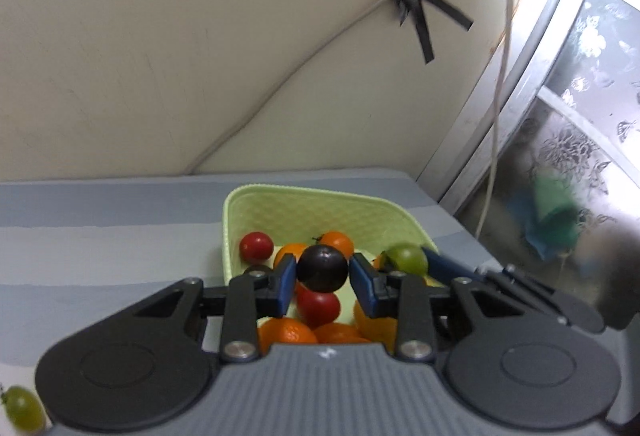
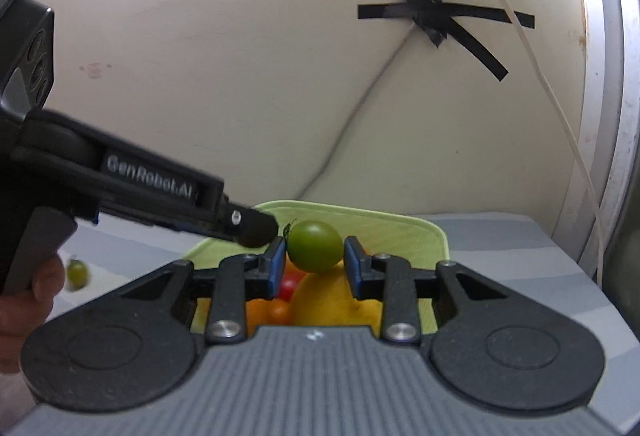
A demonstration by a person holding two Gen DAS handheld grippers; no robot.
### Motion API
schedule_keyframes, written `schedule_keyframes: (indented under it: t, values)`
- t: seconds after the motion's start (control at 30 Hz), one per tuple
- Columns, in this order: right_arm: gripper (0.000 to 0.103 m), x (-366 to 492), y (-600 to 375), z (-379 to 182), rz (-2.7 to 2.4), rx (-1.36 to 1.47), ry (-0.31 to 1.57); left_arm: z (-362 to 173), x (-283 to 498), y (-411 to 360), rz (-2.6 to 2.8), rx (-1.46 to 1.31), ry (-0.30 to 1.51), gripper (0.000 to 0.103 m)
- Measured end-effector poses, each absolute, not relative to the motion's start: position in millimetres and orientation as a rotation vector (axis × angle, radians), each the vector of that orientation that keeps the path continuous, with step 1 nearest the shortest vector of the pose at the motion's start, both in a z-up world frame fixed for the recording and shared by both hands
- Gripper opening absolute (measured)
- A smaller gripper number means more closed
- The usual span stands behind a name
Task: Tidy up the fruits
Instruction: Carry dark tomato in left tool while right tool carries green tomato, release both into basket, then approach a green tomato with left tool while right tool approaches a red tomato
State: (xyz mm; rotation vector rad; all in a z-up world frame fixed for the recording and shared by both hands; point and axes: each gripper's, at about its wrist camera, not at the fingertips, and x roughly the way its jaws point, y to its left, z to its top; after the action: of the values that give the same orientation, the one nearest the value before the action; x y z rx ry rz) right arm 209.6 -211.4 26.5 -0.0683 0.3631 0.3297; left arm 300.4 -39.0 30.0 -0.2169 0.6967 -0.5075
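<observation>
Left wrist view: my left claw point(image 1: 322, 278) pinches a dark plum point(image 1: 323, 268) between its blue pads, hanging just over the green basket point(image 1: 304, 212). Below and beyond the tips lie a red tomato point(image 1: 256, 247), oranges point(image 1: 286, 334) and more red fruit. Risk here, I judge: the plum is round and smooth with only narrow pad contact, so a jolt could squirt it out past the rim. To the right of the tips, nearly touching, sits the right claw's green tomato point(image 1: 407, 258); the two tools are crowded and may knock together. A stray green fruit point(image 1: 22, 412) lies on the striped cloth point(image 1: 100, 236) well behind and left. Right wrist view: my right claw point(image 2: 315, 264) pinches the green tomato point(image 2: 315, 246) above the basket point(image 2: 400, 226), yellow fruit point(image 2: 324, 300) directly beneath. The left tool's nose point(image 2: 252, 230) sits just beside my left pad, so a collision on release is likely. The stray fruit point(image 2: 77, 273) lies far left.
</observation>
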Motion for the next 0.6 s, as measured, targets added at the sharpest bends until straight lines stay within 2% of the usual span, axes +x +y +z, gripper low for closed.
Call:
schedule_keyframes:
  t: [0.07, 0.23, 0.5, 0.6]
  values:
    - [0.043, 215, -213, 25, 0.313, -0.066, 0.349, 26, 303, -41, -0.515, -0.225, 0.695, 0.039]
    - [0.044, 214, -219, 23, 0.285, -0.046, 0.308, 39, 292, -30, -0.515, -0.249, 0.661, 0.039]
    - [0.043, 168, -215, 49, 0.368, 0.031, 0.231, 77, 200, 81, -0.320, -0.330, 0.468, 0.040]
    - [0.043, 140, -201, 51, 0.450, 0.035, 0.239, 68, 175, 113, -0.199, -0.321, 0.472, 0.046]
